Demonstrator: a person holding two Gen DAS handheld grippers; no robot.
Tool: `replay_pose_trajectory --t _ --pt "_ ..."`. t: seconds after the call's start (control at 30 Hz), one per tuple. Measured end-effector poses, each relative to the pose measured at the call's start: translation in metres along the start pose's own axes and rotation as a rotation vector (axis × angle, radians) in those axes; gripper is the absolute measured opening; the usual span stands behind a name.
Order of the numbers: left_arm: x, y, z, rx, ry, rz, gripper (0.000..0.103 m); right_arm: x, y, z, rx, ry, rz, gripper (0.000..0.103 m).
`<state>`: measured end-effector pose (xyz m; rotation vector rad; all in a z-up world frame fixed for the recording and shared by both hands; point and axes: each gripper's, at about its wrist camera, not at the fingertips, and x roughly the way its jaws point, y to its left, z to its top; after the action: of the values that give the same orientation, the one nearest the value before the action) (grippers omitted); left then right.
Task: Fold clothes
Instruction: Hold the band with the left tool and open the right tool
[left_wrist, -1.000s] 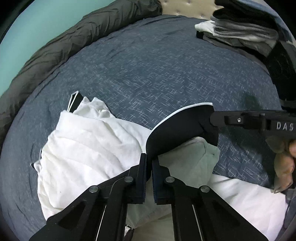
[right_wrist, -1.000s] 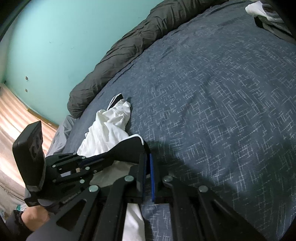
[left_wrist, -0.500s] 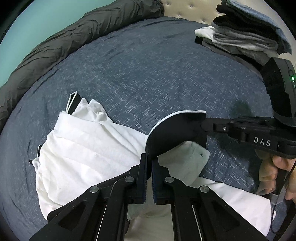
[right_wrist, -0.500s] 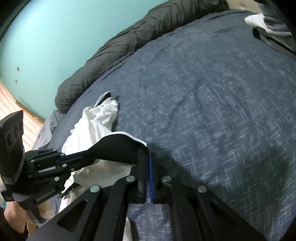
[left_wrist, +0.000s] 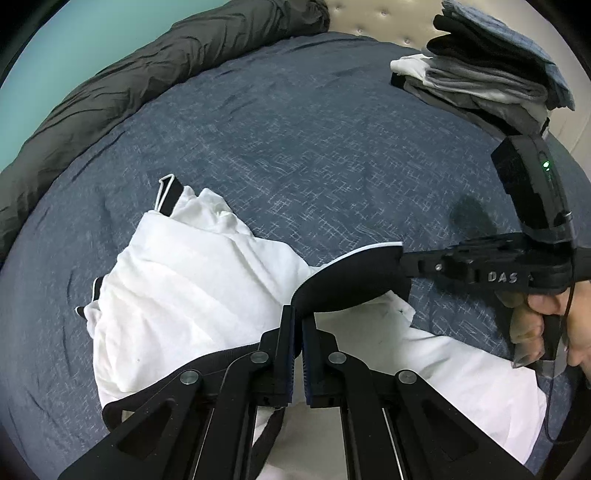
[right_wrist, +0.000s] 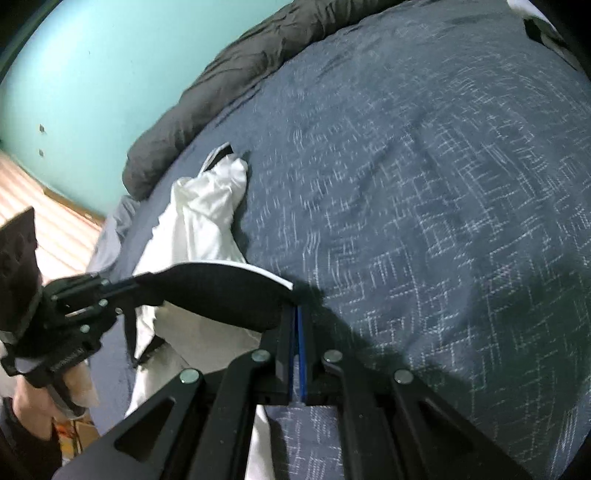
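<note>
White garment (left_wrist: 192, 288) with black collar band (left_wrist: 351, 277) lies crumpled on bed (left_wrist: 295, 147). Left gripper (left_wrist: 298, 325) and right gripper (right_wrist: 296, 321) jaws both clamped on band ends, mid-lift. Next: likely shake flat before folding.

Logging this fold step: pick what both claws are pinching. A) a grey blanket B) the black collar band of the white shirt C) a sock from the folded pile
B: the left claw and right claw each clamp an end of the black collar band of the white shirt.
</note>
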<state>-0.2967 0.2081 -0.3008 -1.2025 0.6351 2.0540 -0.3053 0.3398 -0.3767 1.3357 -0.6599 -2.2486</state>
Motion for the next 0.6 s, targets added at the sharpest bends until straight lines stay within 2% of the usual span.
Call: replay_pose_trajectory --t 0.13,0.27,0.4,0.6 --pt "0.003 -0.002 0.000 -0.002 0.007 0.006 0.003 0.006 -0.001 -0.003 0.001 0.040 -0.017 0.001" --pt "0.008 -0.003 0.001 -0.013 0.013 0.012 0.003 -0.002 0.002 0.000 0.001 -0.005 -0.011 0.004" --pt "0.010 0.002 0.003 -0.053 0.011 -0.002 0.003 -0.015 0.013 0.005 -0.054 -0.072 -0.054 0.022" --pt "0.012 0.008 0.004 -0.101 0.006 -0.016 0.003 -0.015 0.028 0.008 -0.119 -0.102 -0.052 0.026"
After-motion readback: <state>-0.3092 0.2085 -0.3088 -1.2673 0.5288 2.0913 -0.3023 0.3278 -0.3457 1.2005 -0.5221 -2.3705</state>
